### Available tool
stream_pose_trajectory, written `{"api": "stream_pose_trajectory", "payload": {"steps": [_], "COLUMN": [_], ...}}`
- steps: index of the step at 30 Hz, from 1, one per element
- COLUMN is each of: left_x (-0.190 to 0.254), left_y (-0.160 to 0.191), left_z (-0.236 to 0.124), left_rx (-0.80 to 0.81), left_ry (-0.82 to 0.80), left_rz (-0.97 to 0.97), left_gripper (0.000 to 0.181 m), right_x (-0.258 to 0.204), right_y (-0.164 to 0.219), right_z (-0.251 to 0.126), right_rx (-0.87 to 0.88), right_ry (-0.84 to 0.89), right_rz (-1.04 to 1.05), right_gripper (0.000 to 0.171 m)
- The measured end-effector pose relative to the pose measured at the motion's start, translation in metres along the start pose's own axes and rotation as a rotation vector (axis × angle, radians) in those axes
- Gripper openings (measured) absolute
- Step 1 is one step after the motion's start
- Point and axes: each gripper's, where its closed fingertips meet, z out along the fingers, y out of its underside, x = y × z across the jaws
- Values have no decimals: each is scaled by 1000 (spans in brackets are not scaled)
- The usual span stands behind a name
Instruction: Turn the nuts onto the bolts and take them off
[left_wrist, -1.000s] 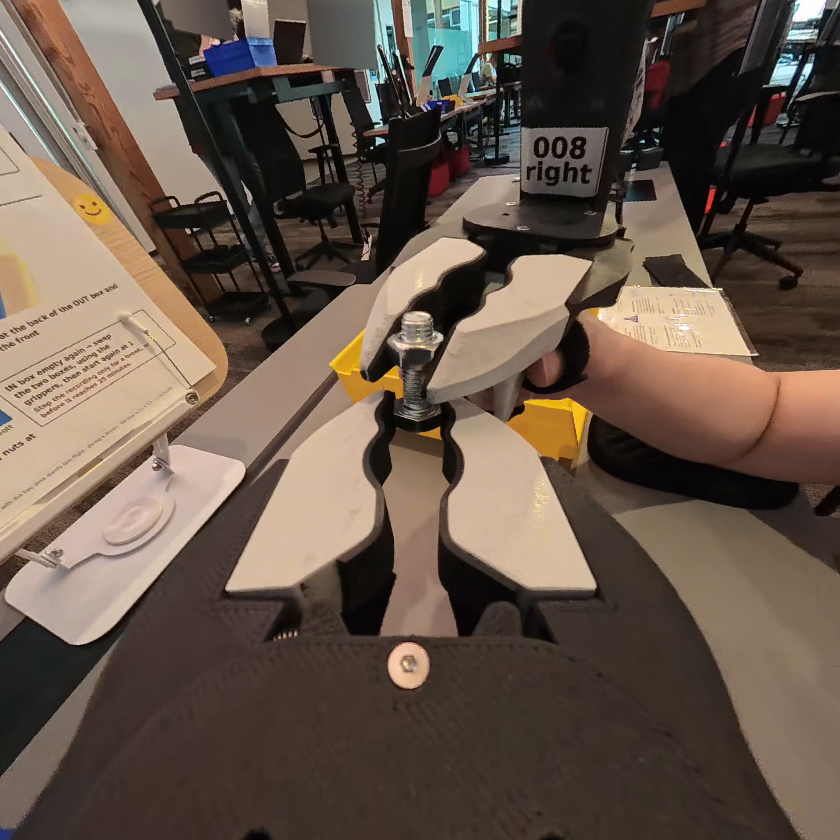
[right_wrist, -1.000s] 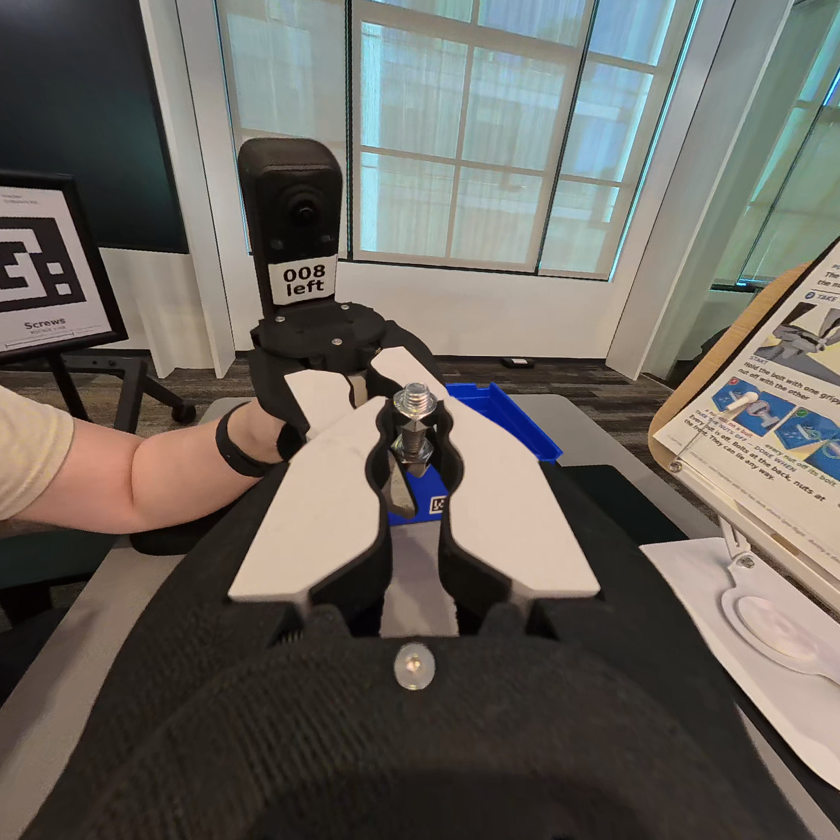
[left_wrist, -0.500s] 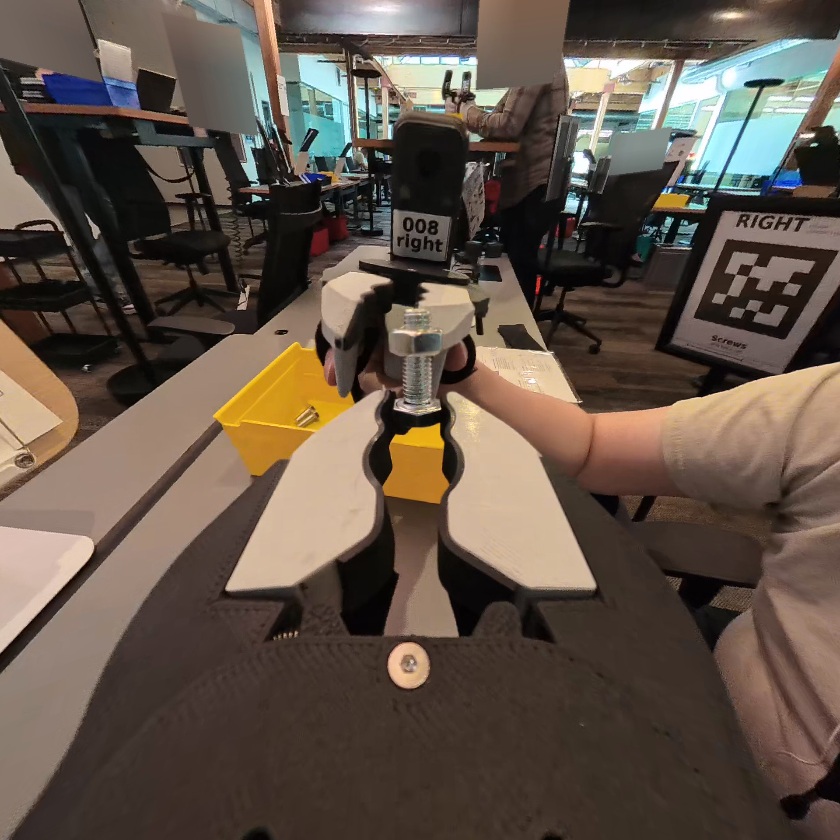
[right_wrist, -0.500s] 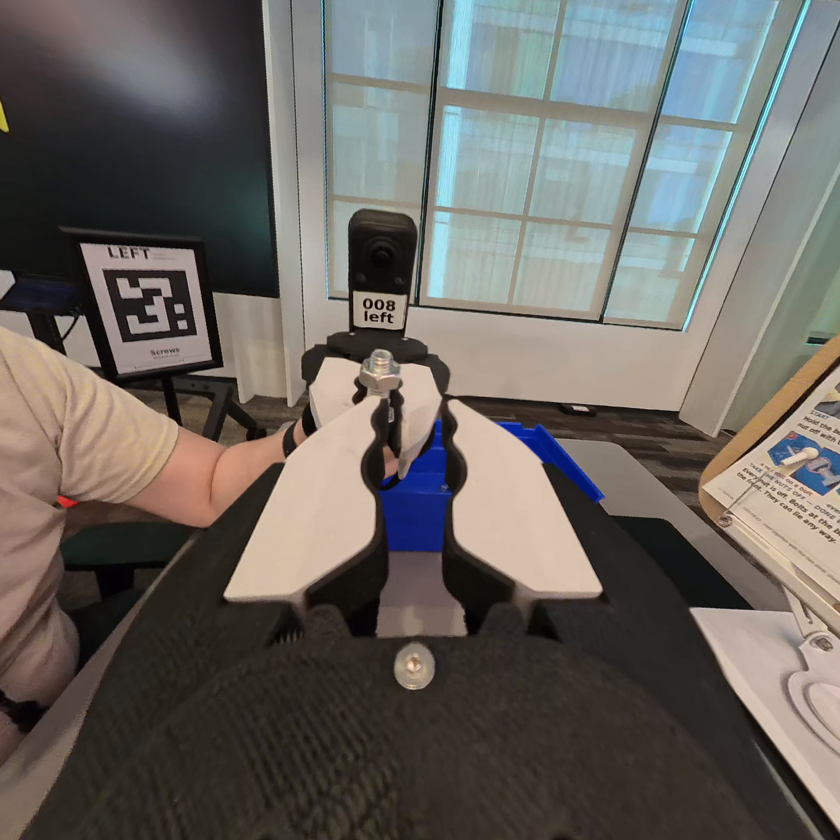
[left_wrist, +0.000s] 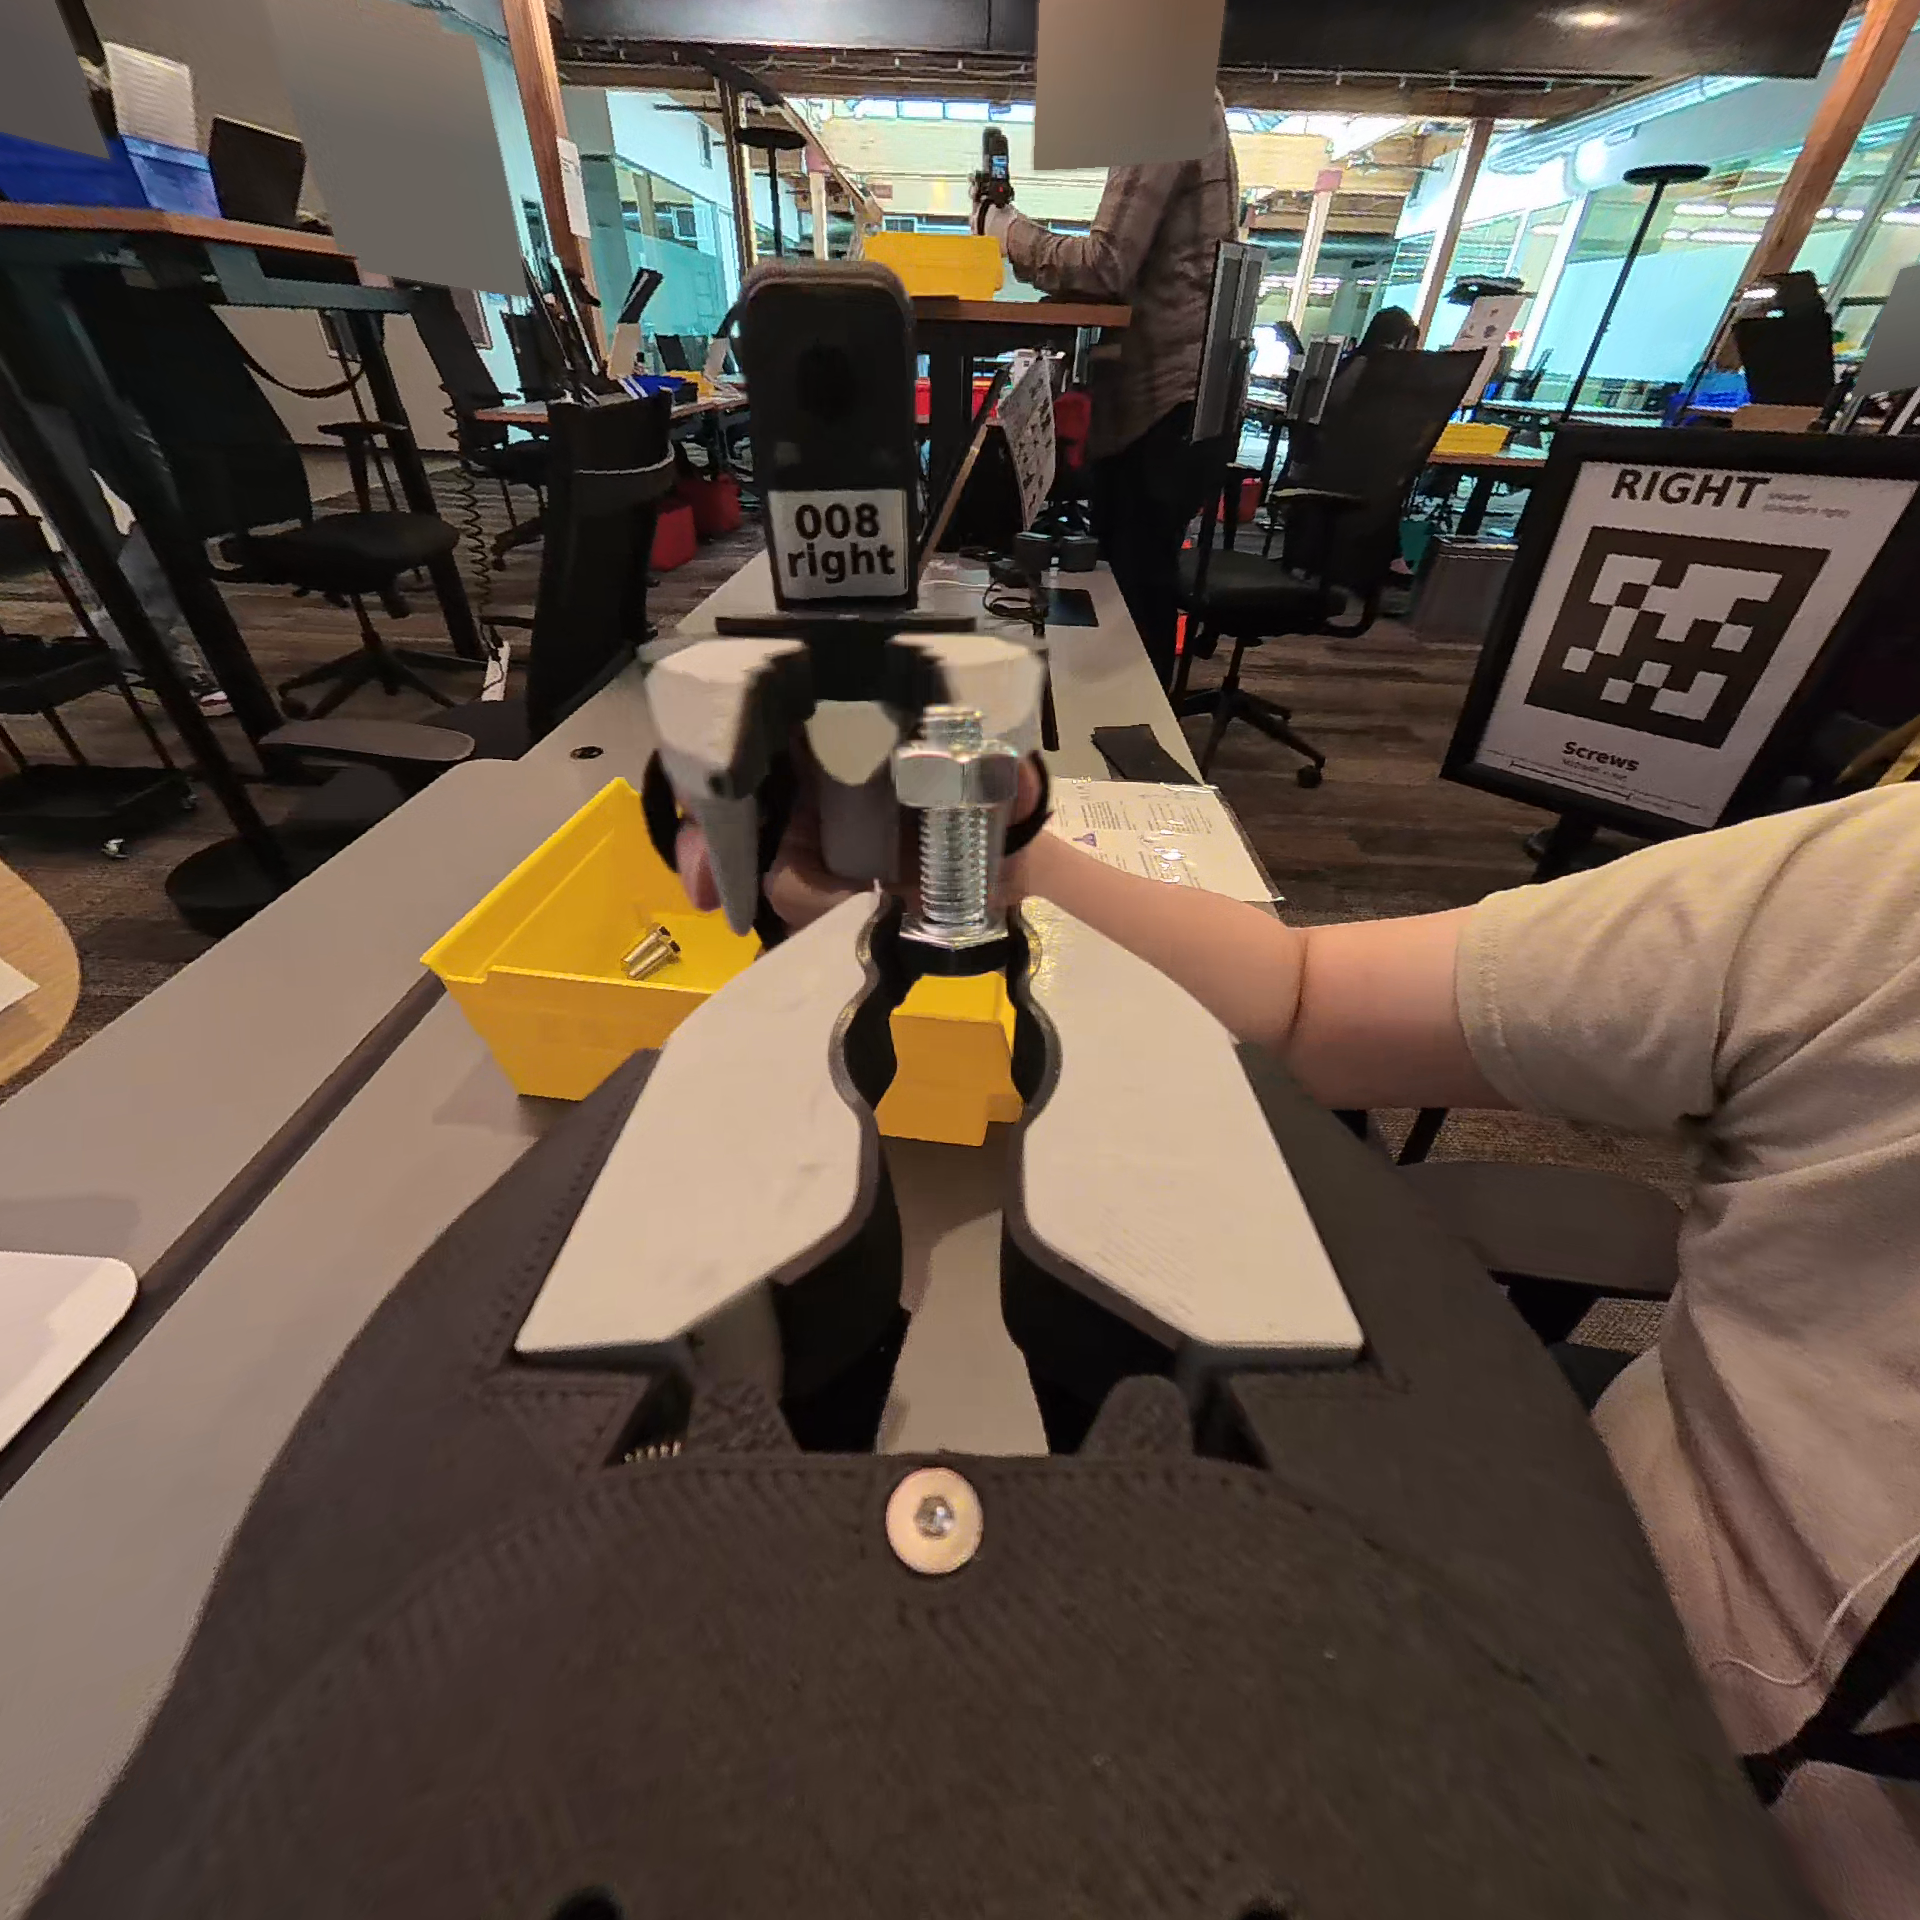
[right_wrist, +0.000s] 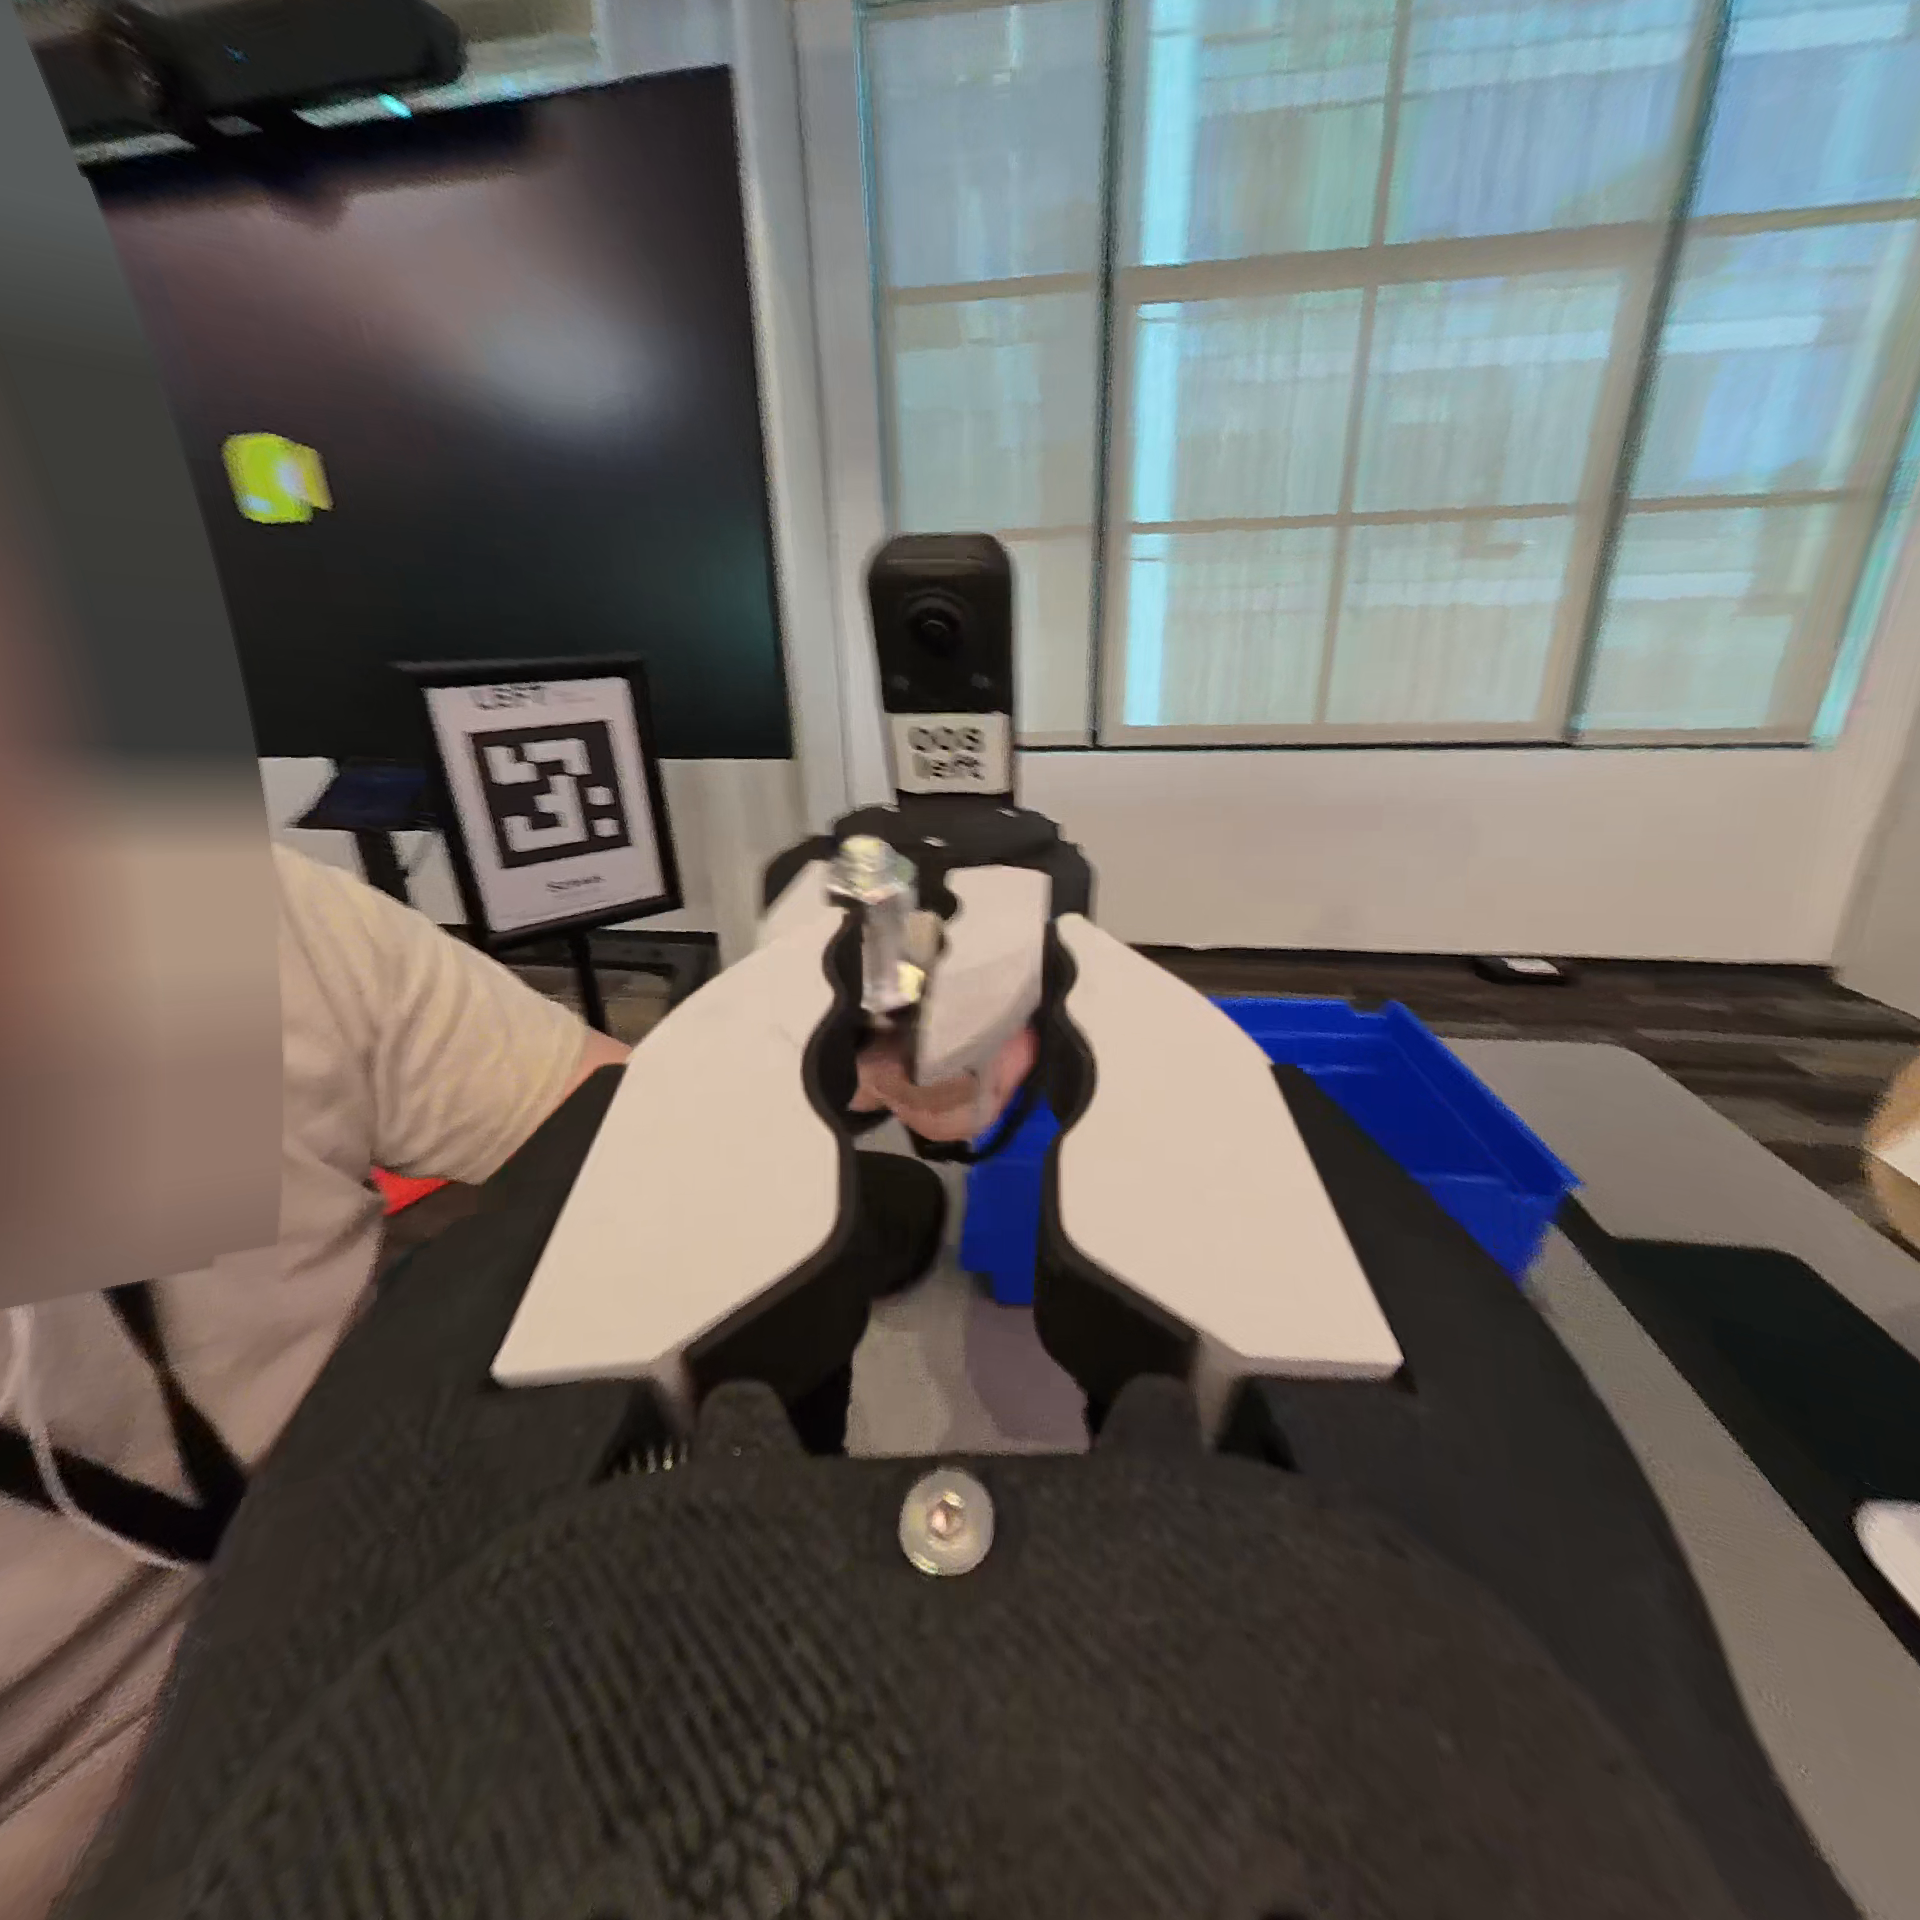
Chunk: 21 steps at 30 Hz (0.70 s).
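Observation:
In the left wrist view my left gripper is shut on the base of a silver bolt. The bolt stands upright with a hex nut threaded on near its top. My right gripper is open and empty, just behind and left of the bolt, not touching it. In the right wrist view my right gripper is open with nothing between its jaws. Beyond it my left gripper holds the bolt, with the nut on top. That view is blurred.
A yellow bin on the grey table holds a small brass-coloured part. A blue bin sits on the other side. A paper sheet lies beyond. Framed marker signs stand to each side. A person stands far back. Both grippers' tips are close together, under 4 cm apart.
My right gripper was shut around the nut; it has opened, let go and drawn back. The two grippers have moved apart. The left gripper still holds the bolt with the nut on it.

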Motion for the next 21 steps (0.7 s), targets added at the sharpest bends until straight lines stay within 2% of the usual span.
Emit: {"api": "stream_pose_trajectory", "payload": {"steps": [4, 9, 15, 18, 21], "left_x": [1, 5, 4, 12, 15], "left_y": [2, 2, 5, 3, 1], "left_z": [2, 1, 3, 4, 4], "left_rx": [4, 9, -3, 9, 16], "left_ry": [23, 43, 45, 84, 117], "left_rz": [-11, 3, 0, -6, -34], "left_gripper": [18, 18, 18, 18, 18], "right_x": [-21, 8, -13, -8, 6], "right_y": [3, 4, 2, 6, -2], "right_z": [12, -1, 11, 7, -6], "right_rx": [-19, 24, -6, -20, 57], "right_ry": [-74, -10, -44, -34, -22], "right_rz": [-50, 60, -17, -16, 62], "right_gripper": [37, 38, 40, 45, 41]}}
